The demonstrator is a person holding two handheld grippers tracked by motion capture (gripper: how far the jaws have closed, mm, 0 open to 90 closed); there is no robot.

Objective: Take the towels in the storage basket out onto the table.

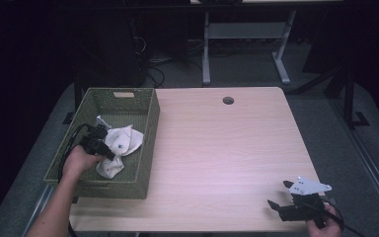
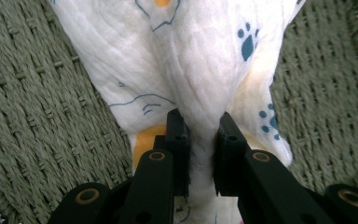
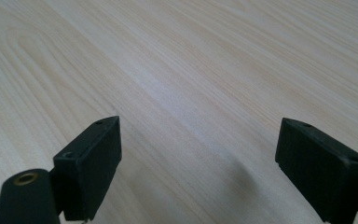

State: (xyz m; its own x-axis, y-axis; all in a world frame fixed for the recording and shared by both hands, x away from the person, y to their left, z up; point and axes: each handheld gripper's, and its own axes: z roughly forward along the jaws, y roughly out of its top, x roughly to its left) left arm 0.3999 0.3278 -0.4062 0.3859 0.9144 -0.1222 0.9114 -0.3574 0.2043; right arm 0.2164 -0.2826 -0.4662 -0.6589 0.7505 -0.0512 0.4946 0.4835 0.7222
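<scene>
A white cloth point(image 1: 121, 145) printed with blue paw marks and orange patches lies crumpled inside a green woven basket point(image 1: 148, 148) at the table's left. My left gripper point(image 1: 103, 146) reaches into the basket and is shut on a fold of the cloth point(image 2: 191, 70), which is pinched between the two black jaws. The left gripper point(image 2: 200, 130) has the basket's woven floor point(image 2: 37, 116) on both sides of it. My right gripper point(image 1: 281, 197) rests near the table's front right corner, open, with bare wood point(image 3: 191, 93) between the jaws of the right gripper point(image 3: 219, 154).
The light wooden table point(image 1: 227, 148) has a round cable hole point(image 1: 228, 100) near its far edge. Beyond the table stand a white desk frame point(image 1: 246, 34) and cables on a grey floor. The basket overhangs the table's left edge.
</scene>
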